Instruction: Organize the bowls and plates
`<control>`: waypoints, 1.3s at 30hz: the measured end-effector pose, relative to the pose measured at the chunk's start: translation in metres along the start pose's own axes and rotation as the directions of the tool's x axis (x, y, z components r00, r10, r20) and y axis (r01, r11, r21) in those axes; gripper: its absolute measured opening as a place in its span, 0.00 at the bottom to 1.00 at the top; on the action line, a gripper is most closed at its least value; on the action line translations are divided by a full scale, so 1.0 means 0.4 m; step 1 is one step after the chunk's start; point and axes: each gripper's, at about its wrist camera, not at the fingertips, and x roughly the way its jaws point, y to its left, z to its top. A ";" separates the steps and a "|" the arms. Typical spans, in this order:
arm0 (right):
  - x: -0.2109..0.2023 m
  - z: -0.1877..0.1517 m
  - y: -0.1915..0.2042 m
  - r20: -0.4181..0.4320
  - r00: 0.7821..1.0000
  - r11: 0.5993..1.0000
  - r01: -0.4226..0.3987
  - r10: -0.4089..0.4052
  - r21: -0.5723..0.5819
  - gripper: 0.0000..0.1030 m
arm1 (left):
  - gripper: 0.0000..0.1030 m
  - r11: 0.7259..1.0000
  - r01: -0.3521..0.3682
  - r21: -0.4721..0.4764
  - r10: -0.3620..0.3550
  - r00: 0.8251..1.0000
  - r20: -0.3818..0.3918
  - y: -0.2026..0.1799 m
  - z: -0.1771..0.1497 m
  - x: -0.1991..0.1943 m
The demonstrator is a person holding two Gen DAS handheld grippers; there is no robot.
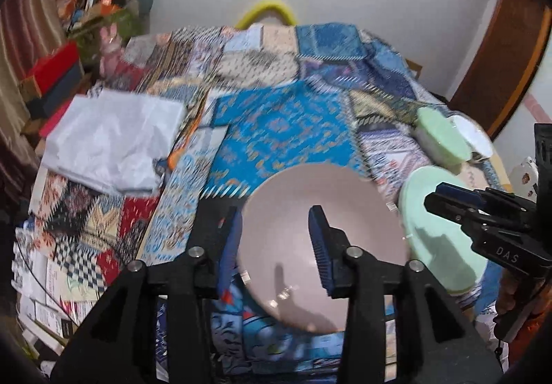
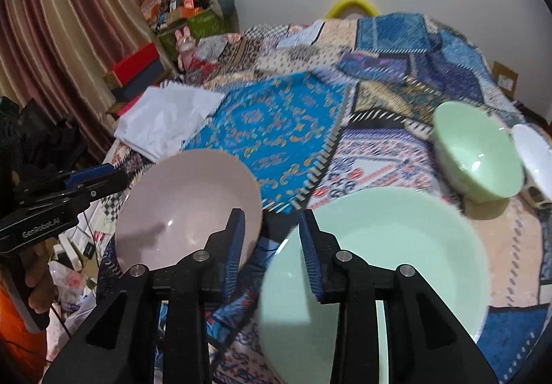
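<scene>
Both plates lay side by side on the patchwork surface. My left gripper straddled the pink plate rim, jaws partly spread, not pinching; my right gripper likewise over the green plate. Lifting off carelessly, I could have snagged a rim and skidded a plate.

Glossy smooth pink plate, glossy mint plate, woven patchwork cloth, crinkled white paper
</scene>
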 end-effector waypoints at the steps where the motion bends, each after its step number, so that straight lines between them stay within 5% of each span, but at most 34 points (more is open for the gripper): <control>1: -0.012 0.002 -0.006 0.011 1.000 1.000 0.005 -0.005 -0.002 0.30 | 0.41 1.000 0.008 0.009 -0.008 1.000 0.013 -0.018 0.007 -0.010; 9: -0.127 0.003 -0.070 0.119 0.991 0.998 0.067 -0.066 -0.003 0.40 | 0.55 0.995 0.054 0.079 -0.060 0.995 0.085 -0.164 0.061 -0.056; 22: -0.256 -0.016 -0.256 0.200 0.965 0.984 0.149 -0.167 0.101 0.41 | 0.58 0.979 0.112 0.170 -0.127 0.989 0.079 -0.398 0.148 -0.012; 27: -0.273 -0.023 -0.322 0.210 0.956 0.974 0.179 -0.206 0.140 0.57 | 0.58 0.972 0.126 0.200 -0.141 0.988 0.065 -0.471 0.176 0.031; 39: -0.204 -0.027 -0.465 0.156 0.957 0.956 0.209 -0.243 0.208 0.58 | 0.58 0.959 0.148 0.242 -0.147 0.989 -0.019 -0.587 0.226 0.197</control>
